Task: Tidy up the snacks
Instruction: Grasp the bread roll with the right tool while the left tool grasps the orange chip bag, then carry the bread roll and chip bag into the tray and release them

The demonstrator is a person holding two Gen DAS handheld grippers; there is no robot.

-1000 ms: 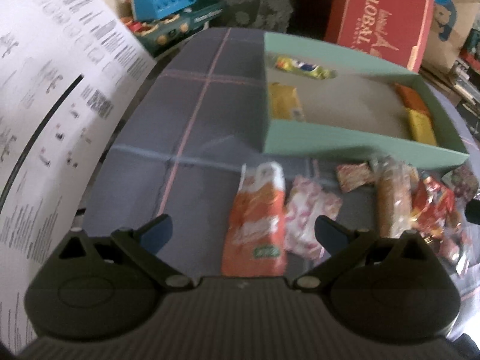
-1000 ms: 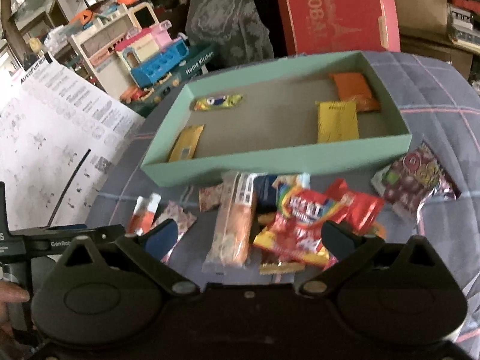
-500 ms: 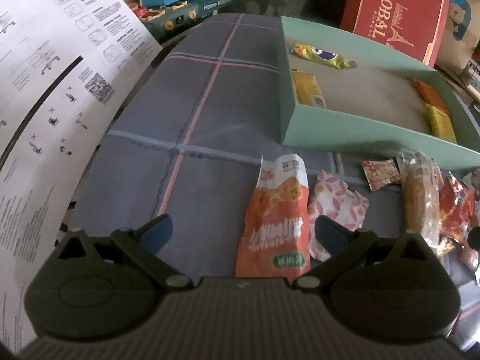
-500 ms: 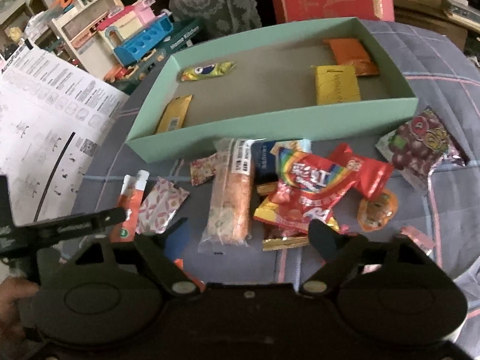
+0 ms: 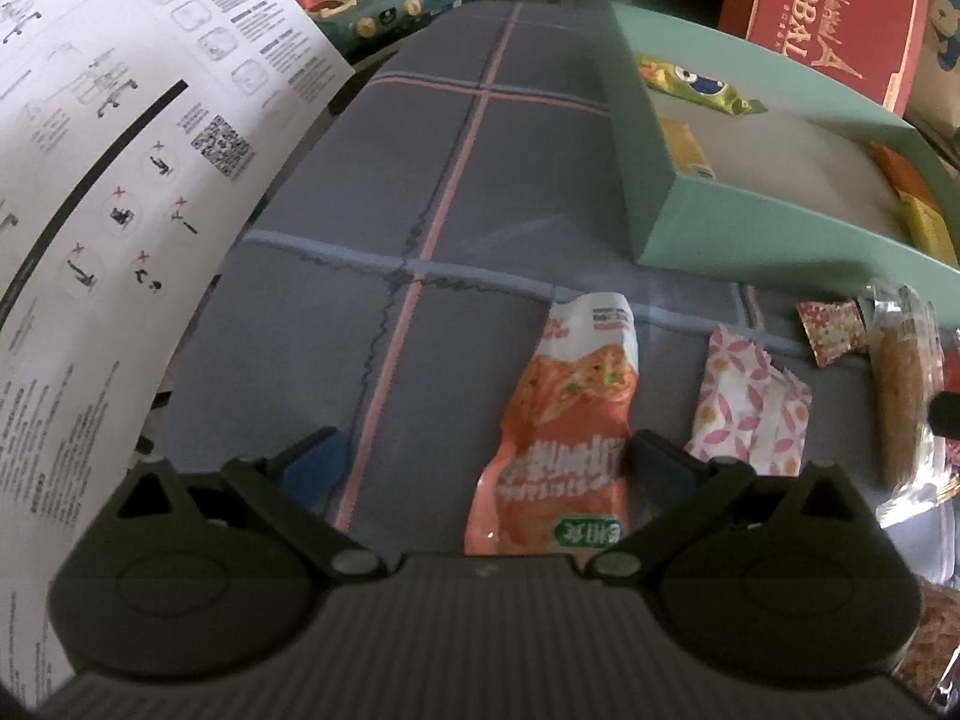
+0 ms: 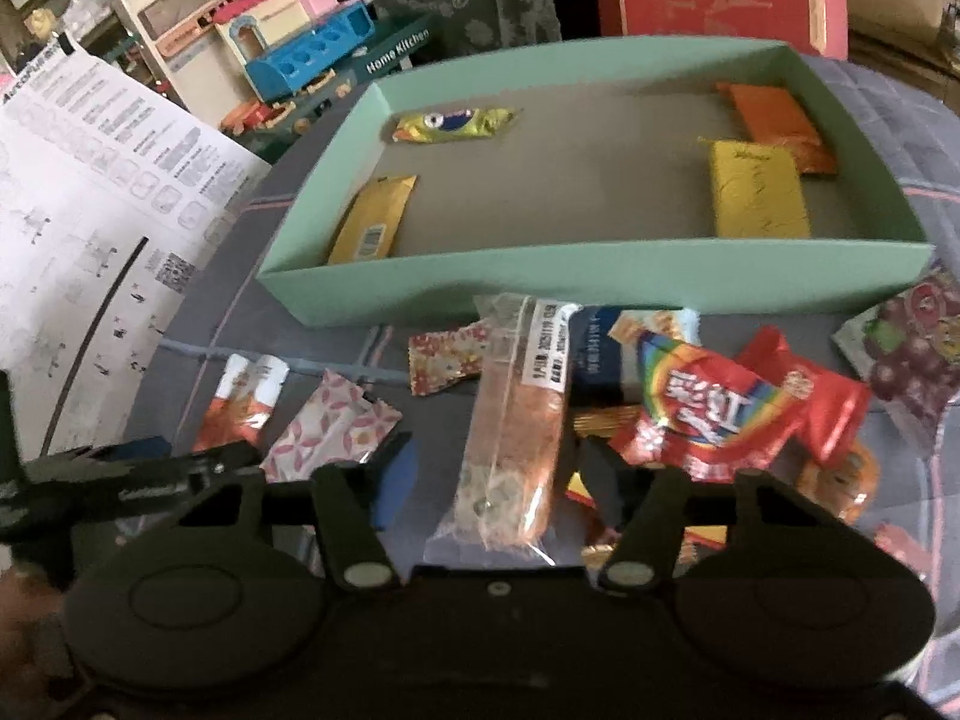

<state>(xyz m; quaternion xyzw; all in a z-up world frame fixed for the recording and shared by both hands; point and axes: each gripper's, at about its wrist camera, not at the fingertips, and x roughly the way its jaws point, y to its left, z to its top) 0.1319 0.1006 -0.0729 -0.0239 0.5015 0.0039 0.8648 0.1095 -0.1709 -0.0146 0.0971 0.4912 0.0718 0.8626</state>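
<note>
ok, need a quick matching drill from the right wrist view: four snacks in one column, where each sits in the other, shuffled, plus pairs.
Snacks:
1. orange packet
2. yellow-green candy bar
3. clear-wrapped long pastry
4. grape-print pouch

Places:
A. on the cloth, between the right gripper's fingers
B. inside the green tray, far left
C. on the cloth, right of the tray's near corner
D. inside the tray, far right

Pairs: 1-D, 2-B, 3-A, 4-C

The right gripper [image 6: 492,474] now sits lower, jaws closing around the clear-wrapped bar [image 6: 516,420]; the left gripper [image 5: 480,462] now straddles the orange packet [image 5: 570,420].
</note>
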